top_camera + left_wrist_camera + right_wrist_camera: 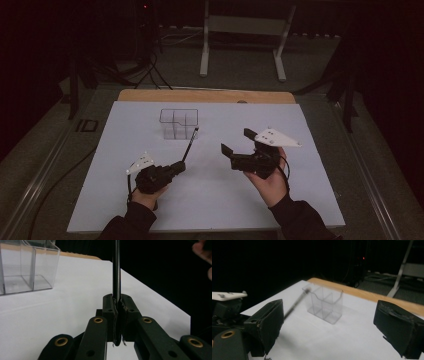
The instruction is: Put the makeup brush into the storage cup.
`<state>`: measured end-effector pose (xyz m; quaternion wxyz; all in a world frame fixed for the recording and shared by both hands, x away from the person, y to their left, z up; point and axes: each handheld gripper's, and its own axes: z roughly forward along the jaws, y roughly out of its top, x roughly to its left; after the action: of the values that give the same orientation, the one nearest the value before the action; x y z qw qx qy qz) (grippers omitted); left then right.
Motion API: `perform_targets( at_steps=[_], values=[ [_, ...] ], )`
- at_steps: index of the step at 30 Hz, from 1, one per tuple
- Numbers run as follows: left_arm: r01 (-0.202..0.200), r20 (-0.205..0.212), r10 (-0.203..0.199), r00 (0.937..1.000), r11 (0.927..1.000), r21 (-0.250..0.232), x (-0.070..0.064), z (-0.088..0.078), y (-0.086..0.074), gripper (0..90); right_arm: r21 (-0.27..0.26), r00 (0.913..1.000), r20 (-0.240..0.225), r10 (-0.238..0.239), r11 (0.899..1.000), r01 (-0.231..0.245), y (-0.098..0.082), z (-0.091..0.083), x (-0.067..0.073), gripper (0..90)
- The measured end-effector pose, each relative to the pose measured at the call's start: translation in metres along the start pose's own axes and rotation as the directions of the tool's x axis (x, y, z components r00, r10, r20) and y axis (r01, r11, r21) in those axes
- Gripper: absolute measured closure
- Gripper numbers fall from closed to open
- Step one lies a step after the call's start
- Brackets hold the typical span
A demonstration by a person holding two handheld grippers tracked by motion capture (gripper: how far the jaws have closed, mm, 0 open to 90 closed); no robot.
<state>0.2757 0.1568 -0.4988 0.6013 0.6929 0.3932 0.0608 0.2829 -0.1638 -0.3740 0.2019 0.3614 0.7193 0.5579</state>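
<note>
Black pen (190,144) pinched upright between left gripper (117,315) jaws; right gripper (239,142) jaws spread

Looks like a lab or recording studio, dimly lit. Black curtains (390,60) all around. Desk (210,96) of pale wood under a white sheet (215,190), standing on grey carpet (240,65). White metal stand (245,30) behind it, cables (150,70) trailing across the floor, a small red light (145,7) glowing on dark equipment at the back.
</note>
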Motion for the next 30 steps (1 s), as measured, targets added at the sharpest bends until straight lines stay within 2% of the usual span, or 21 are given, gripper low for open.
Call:
perform_targets(
  at_steps=[4,6,10,12,17,21,24,30],
  values=[
    [0.001,0.008,-0.001,1.0000,0.9999,-0.011,-0.001,-0.001,0.000,85.2,-0.011,0.9991,-0.036,-0.022,1.000,0.021,0.007,0.005,0.012,9.6],
    [-0.011,0.009,0.011,0.9999,0.9999,-0.010,-0.001,-0.001,0.001,85.2,-0.011,0.9992,-0.032,-0.024,1.000,0.023,0.010,0.008,0.017,9.6],
    [-0.014,0.015,0.014,0.9998,0.9998,-0.016,-0.003,-0.001,0.001,85.2,0.012,0.9998,-0.015,0.013,1.000,-0.013,0.013,0.017,0.021,9.8],
    [-0.022,0.005,0.022,0.9997,0.9996,-0.016,-0.004,0.000,0.001,85.2,0.034,0.9992,0.006,0.038,0.999,-0.039,0.013,0.023,0.023,12.9],
    [-0.054,-0.010,0.054,0.9985,0.9983,-0.023,-0.008,0.000,0.001,85.2,0.078,0.9924,0.038,0.117,0.990,-0.120,0.010,0.040,0.023,18.0],
    [-0.061,0.000,0.061,0.9981,0.9979,-0.021,-0.009,0.000,0.001,85.2,0.103,0.9840,0.026,0.176,0.979,-0.178,0.006,0.053,0.026,23.0],
    [-0.054,0.001,0.054,0.9985,0.9982,-0.025,-0.009,0.000,0.001,85.2,0.105,0.9745,0.019,0.224,0.969,-0.224,0.005,0.060,0.029,26.5],
    [-0.042,0.008,0.043,0.9991,0.9985,-0.035,-0.008,-0.001,0.001,85.2,0.133,0.9517,0.020,0.306,0.943,-0.306,0.000,0.075,0.030,33.9]
  ],
)
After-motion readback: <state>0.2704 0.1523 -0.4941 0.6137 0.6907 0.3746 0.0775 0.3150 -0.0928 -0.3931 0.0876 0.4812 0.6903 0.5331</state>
